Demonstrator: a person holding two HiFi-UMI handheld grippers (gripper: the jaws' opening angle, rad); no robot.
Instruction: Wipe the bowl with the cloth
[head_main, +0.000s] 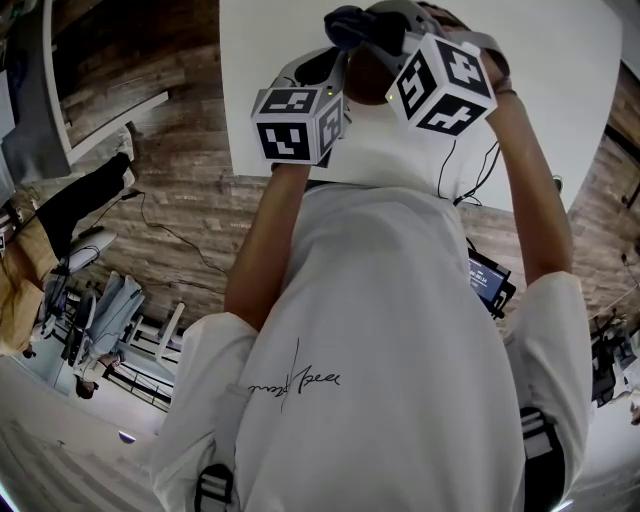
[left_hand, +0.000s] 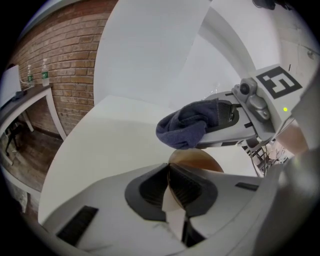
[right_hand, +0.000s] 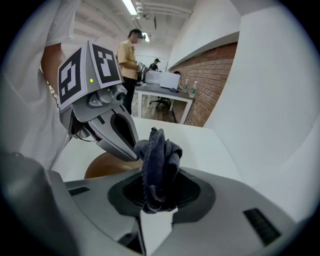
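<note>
Though the head view takes in both tools, the white shirt (head_main: 400, 330) fills most of it and the marker cubes (head_main: 298, 125) cover the jaws, so the grips read only from the gripper views. Most of the bowl (left_hand: 197, 161) is hidden. The left gripper view shows just a brown arc past the jaws, the right gripper view a brown patch under the other tool, and the head view a dark sliver between the cubes. Its inside can't be made out.

The left hand-held gripper (left_hand: 169, 185) is clenched on the bowl's near rim, with the edge running down between the pads. The right hand-held gripper (right_hand: 157, 192) is clamped on the cloth (right_hand: 159, 165). The cloth is dark blue and bunched, sticking up out of the jaws, with its lower end buried between the pads. It hangs just above the bowl's far side, close beside the left tool's tip; contact with the bowl can't be told.

Both tools are over the white bench (left_hand: 100, 145). Whether the bowl rests on the bench is unclear.
</note>
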